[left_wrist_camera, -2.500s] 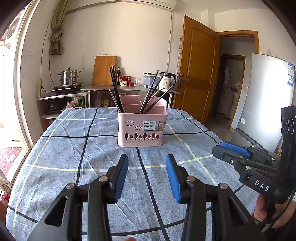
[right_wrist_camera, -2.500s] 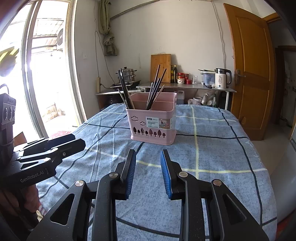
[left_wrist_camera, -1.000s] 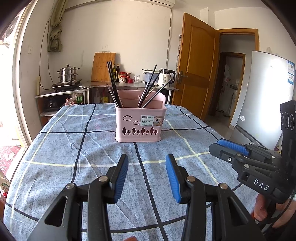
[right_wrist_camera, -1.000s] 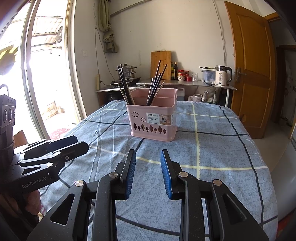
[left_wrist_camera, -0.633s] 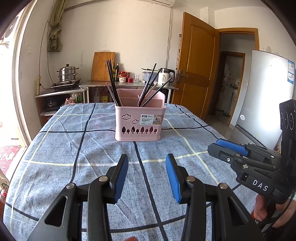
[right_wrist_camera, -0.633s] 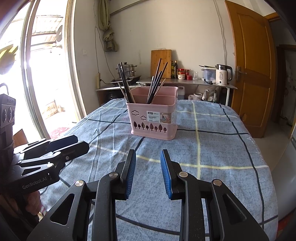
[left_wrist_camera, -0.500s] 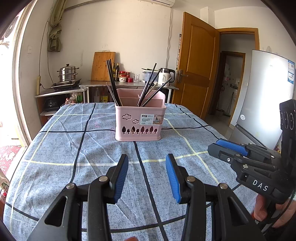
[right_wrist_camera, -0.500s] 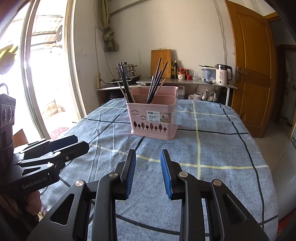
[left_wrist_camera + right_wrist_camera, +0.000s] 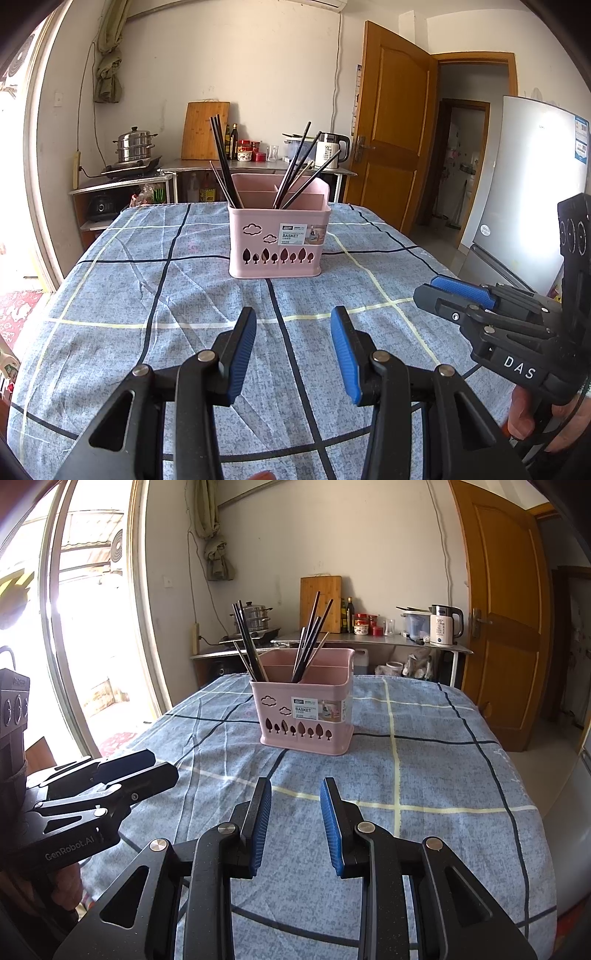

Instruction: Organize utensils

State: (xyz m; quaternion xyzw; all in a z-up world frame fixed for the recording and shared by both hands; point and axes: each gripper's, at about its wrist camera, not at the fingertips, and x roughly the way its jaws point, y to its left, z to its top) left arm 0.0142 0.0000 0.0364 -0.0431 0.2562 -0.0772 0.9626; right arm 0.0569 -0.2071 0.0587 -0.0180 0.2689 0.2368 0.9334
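A pink utensil basket [image 9: 277, 236] stands in the middle of the blue checked tablecloth [image 9: 147, 332]. It also shows in the right wrist view [image 9: 304, 710]. Several black chopsticks [image 9: 223, 158] lean in its left compartment and several more [image 9: 299, 168] in the right one. My left gripper [image 9: 293, 334] is open and empty, well short of the basket. My right gripper [image 9: 295, 806] is open and empty, beside the left one. Each gripper shows from the side in the other's view: the right [image 9: 454, 295], the left [image 9: 147, 766].
A kitchen counter [image 9: 255, 166] with a kettle [image 9: 332, 149], jars and a cutting board stands behind the table. A steamer pot [image 9: 135, 146] sits at the back left. A wooden door [image 9: 395, 125] and a fridge [image 9: 532, 184] are to the right.
Both grippers have dropped slightly lower and the basket now sits a little higher in both views. Both grippers stay open and empty.
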